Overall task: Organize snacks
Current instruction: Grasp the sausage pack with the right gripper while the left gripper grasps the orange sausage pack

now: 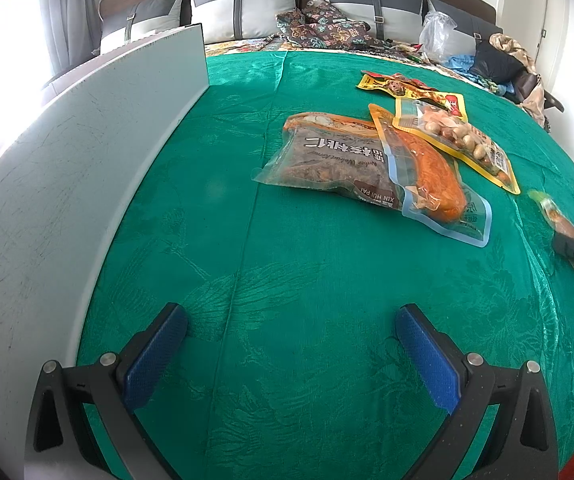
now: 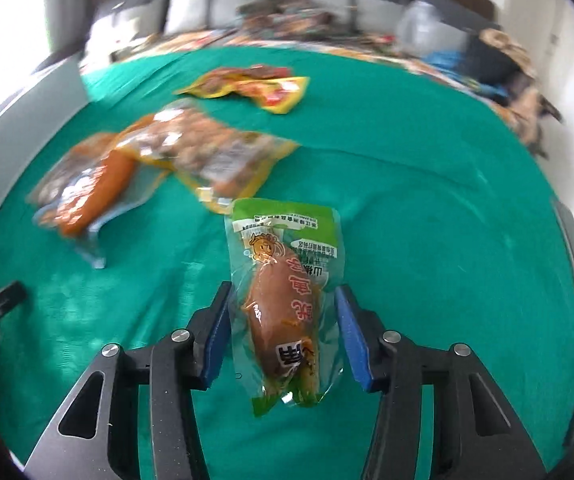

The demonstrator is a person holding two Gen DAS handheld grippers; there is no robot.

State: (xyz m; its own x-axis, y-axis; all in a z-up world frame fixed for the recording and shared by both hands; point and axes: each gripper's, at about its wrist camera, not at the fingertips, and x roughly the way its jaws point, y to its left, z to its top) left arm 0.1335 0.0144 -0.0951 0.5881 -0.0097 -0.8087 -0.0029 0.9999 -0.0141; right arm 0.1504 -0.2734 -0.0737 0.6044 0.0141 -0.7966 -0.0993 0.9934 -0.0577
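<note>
Green cloth (image 1: pixel 287 280) covers the bed. Over it the left tongs (image 1: pixel 291 328) hang spread and empty, beside a grey board (image 1: pixel 67 168). Right tongs (image 2: pixel 283 308) straddle a green-topped pouch (image 2: pixel 283 280) of brown meat; whether their blue pads (image 2: pixel 217 332) press its edges I cannot tell. Further off lie a walnut bag (image 1: pixel 327 160), an orange sausage pack (image 1: pixel 435 176) overlapping it, a peanut pack (image 1: pixel 455 136) and a yellow packet (image 1: pixel 399 86).

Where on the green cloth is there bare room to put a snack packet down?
Free: the green cloth between the grey board and the walnut bag, down to the left gripper. Crowded: the overlapping packets at right.
</note>
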